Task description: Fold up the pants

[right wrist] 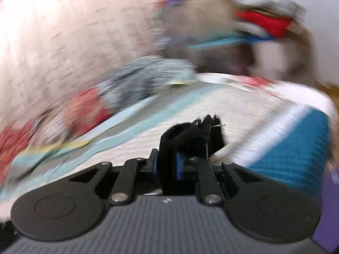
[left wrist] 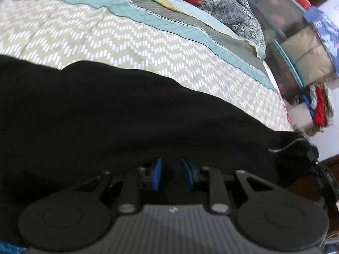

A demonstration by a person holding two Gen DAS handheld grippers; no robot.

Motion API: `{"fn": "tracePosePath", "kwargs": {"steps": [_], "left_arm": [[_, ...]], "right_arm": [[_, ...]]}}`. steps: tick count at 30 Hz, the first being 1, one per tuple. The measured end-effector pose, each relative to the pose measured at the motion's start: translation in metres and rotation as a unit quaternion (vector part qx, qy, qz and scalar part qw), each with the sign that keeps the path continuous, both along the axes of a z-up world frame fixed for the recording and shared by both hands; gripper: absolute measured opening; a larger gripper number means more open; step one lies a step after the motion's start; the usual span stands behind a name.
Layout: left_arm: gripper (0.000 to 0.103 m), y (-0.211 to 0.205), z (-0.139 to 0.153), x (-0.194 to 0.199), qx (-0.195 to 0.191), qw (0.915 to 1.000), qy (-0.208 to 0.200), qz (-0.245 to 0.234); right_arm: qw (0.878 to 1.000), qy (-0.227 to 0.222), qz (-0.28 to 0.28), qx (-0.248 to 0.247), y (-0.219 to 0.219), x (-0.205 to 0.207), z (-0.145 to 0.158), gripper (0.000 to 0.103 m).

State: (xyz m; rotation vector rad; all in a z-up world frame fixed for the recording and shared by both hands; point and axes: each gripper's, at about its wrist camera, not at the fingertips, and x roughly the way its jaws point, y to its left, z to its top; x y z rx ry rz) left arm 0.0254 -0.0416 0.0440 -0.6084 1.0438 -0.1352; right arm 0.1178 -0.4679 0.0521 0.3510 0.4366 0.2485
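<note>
The black pants (left wrist: 110,114) lie spread across the patterned bed cover (left wrist: 106,33) in the left wrist view. My left gripper (left wrist: 170,172) sits over the near edge of the pants, its blue pads (left wrist: 157,172) a small gap apart with black cloth between them. My right gripper (right wrist: 167,165) is shut on a bunched fold of the black pants (right wrist: 186,137), held above the bed; that view is blurred by motion. The right gripper's black body also shows at the right edge of the left wrist view (left wrist: 324,182), at the pants' corner with a thin cord (left wrist: 286,147).
Pillows and folded quilts (left wrist: 222,2) lie along the bed's far side. A dark storage box (left wrist: 281,42) and stacked clothes (left wrist: 317,108) stand beyond the bed's right edge. A teal band of cover (right wrist: 296,148) runs at the bed's right.
</note>
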Motion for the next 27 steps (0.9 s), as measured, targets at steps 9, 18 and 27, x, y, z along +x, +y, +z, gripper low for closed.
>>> {"fn": "tracePosePath", "kwargs": {"steps": [9, 18, 27], "left_arm": [[0.036, 0.002, 0.003, -0.006, -0.033, 0.9991, -0.024, -0.009], [0.045, -0.013, -0.001, 0.009, -0.037, 0.9986, -0.019, -0.033], [0.047, -0.080, -0.007, 0.043, 0.004, 0.9942, -0.010, -0.107]], "right_arm": [[0.946, 0.020, 0.301, -0.119, 0.158, -0.032, -0.021, 0.019], [0.927, 0.041, 0.350, -0.131, 0.157, -0.042, -0.021, 0.053], [0.983, 0.083, 0.161, -0.025, 0.046, -0.001, -0.022, 0.048]]}}
